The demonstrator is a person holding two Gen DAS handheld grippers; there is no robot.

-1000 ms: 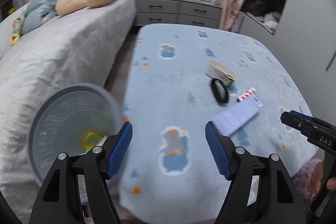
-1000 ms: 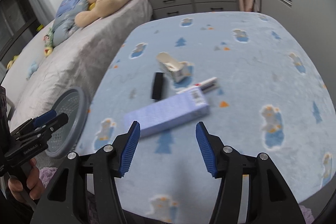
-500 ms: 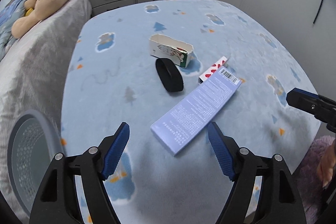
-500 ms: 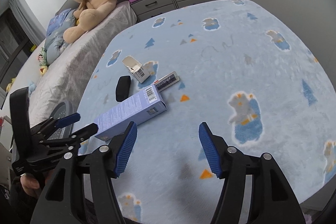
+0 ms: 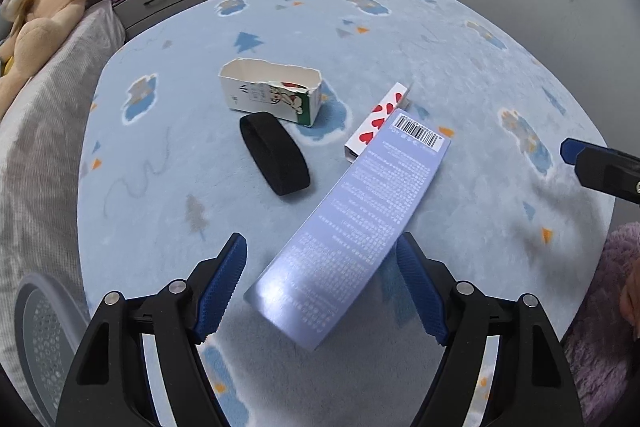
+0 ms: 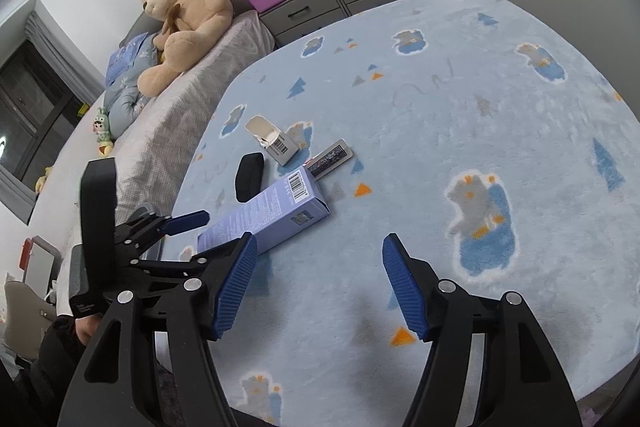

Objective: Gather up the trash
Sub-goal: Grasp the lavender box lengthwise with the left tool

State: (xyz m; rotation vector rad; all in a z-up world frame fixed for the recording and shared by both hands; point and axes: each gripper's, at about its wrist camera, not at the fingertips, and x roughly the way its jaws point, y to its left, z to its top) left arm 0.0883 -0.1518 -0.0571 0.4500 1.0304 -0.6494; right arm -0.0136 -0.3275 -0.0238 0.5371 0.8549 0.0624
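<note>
Left wrist view: the left tool [image 5: 320,267] hangs spread over the near end of the long lilac box [image 5: 352,223], one pad either side and neither touching, so it reads as lined up across the narrow width for a pinch; the box lies flat on the blue blanket [image 5: 460,67] running toward one o'clock, its far end resting on the heart-print packet [image 5: 378,121]; the torn carton [image 5: 272,91] sits open at eleven o'clock with the black band [image 5: 274,159] just beside it; the mesh bin [image 5: 44,327] waits low at eight o'clock past the blanket's edge, a short carry I'd judge, with bare blanket all round the box.

Right wrist view: the right tool [image 6: 316,287] has nothing between its pads and its jaws are opening over empty blanket; the lilac box [image 6: 272,219] lies at eleven o'clock, the left tool [image 6: 192,227] already at its near end; plenty of clear blanket from twelve to three o'clock; the grey bed [image 6: 176,131] hems in the ten o'clock side.
</note>
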